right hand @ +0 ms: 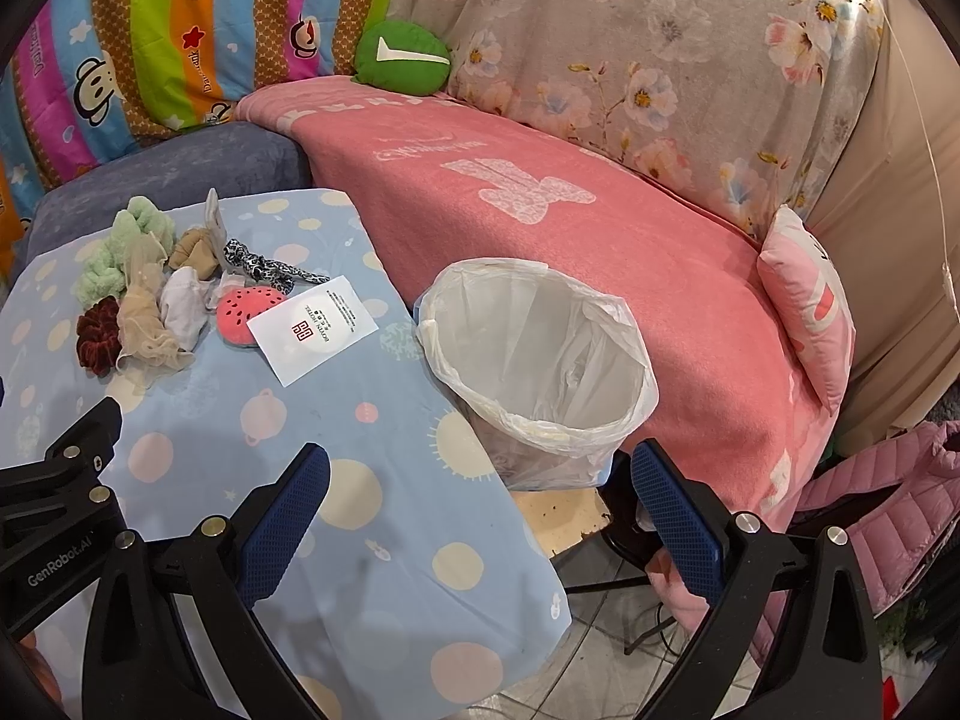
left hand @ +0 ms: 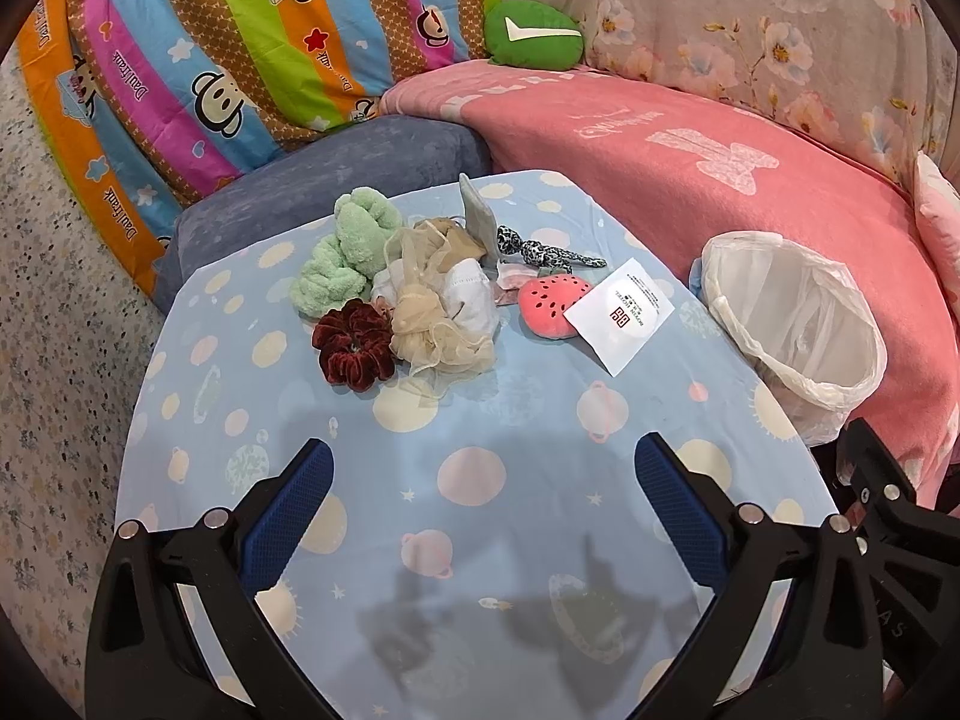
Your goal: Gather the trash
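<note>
A pile lies at the far side of the blue spotted table (left hand: 480, 480): a white paper packet (left hand: 621, 315) (right hand: 312, 330), a pink strawberry toy (left hand: 549, 303) (right hand: 246, 309), a beige mesh scrunchie (left hand: 438, 330), a dark red scrunchie (left hand: 354, 342) (right hand: 99, 342), a green fluffy one (left hand: 348, 252), and a black-and-white hair tie (left hand: 540, 252). A bin lined with a white bag (left hand: 792, 324) (right hand: 540, 354) stands at the table's right edge. My left gripper (left hand: 483, 504) hangs open over the near table. My right gripper (right hand: 480, 504) is open below the bin, with nothing between its fingers.
A pink blanket (right hand: 570, 228) covers the bed behind the bin, with a green cushion (right hand: 402, 60), striped cartoon quilt (left hand: 210, 60) and floral cover (right hand: 660, 60) beyond. A pink jacket (right hand: 888, 492) lies low right. A grey-blue cushion (left hand: 336, 180) sits behind the table.
</note>
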Motion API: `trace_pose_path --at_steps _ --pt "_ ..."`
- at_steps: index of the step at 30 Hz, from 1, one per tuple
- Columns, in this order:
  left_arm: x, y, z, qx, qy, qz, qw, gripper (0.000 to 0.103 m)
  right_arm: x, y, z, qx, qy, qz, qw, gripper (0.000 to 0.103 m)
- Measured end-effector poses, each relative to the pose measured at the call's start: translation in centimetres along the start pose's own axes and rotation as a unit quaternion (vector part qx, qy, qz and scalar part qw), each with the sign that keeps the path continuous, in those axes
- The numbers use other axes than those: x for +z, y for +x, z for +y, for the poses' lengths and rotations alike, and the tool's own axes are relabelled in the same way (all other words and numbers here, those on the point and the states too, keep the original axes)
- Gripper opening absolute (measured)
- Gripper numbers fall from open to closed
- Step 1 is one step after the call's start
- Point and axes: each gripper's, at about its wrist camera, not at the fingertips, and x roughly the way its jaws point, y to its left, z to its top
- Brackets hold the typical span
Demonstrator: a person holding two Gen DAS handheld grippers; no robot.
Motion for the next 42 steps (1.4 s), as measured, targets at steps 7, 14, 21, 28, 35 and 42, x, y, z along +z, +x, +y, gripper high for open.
trace_pose_path --at_steps 7,14,21,28,35,42 --pt "0.02 -0.04 0.00 0.000 0.000 0.000 1.0000 0.096 -0.08 0.03 -0.06 0.000 -0.001 0.001 1.000 0.096" --pt "0.18 -0.16 -0.09 -0.002 0.004 -0.001 1.0000 0.096 -0.06 -0.02 -0.27 -0.003 -0.001 0.002 1.000 0.096" --pt "0.25 -0.16 -0.03 -0.002 0.004 -0.001 1.0000 0.096 -0.23 0.31 0.05 -0.006 -0.001 0.004 1.000 0.096" --pt "0.22 -0.17 0.02 -0.003 0.003 -0.001 1.0000 0.096 -0.28 0.33 0.05 -0.006 -0.001 0.005 1.000 0.096" --pt "0.22 -0.18 0.11 -0.003 0.001 -0.002 1.0000 0.096 -0.41 0.56 0.05 -0.010 0.003 0.008 1.000 0.096" --pt "0.31 -0.03 0.39 -0.005 -0.004 -0.003 1.0000 0.096 -0.17 0.71 -0.28 -0.013 0.013 0.010 1.000 0.096"
